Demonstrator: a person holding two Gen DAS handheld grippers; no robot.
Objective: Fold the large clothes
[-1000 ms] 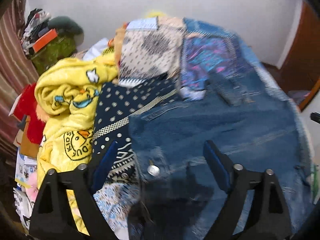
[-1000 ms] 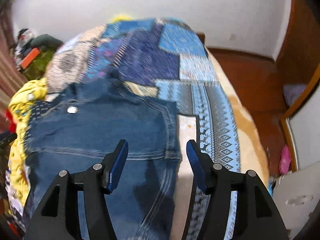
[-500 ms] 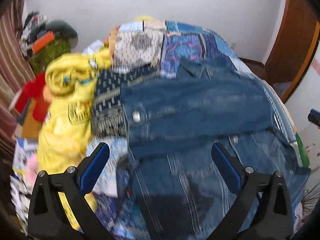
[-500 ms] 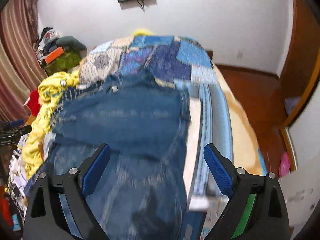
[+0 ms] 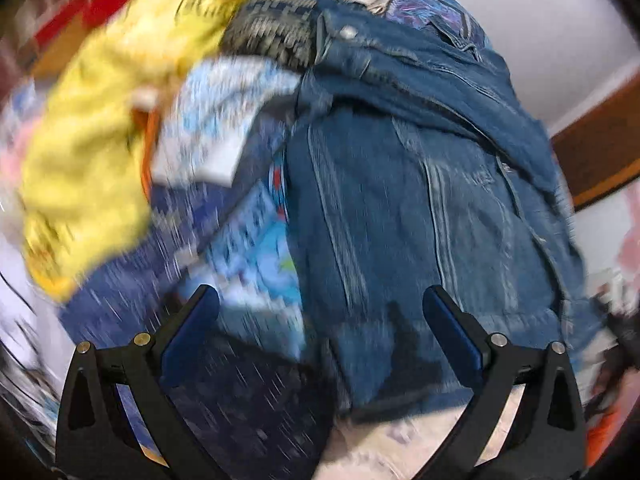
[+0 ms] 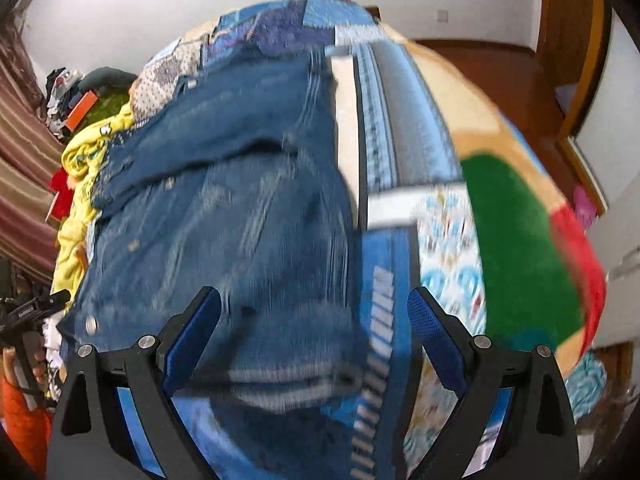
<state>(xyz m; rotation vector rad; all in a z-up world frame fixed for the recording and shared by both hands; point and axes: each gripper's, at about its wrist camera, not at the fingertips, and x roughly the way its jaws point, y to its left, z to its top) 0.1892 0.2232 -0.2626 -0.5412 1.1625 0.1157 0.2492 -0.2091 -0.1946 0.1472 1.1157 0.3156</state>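
Denim jacket (image 5: 420, 200) fills frame centre, folded on patchwork bedspread (image 6: 400, 128). Left gripper (image 5: 320, 312) and right gripper (image 6: 312, 308) at frame bottom, jaws wide apart, empty.

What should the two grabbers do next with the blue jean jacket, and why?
Probably lower both and pinch the near hem. The left gripper and right gripper are open and empty, each above a bottom corner of the denim jacket, whose top part already lies folded down.
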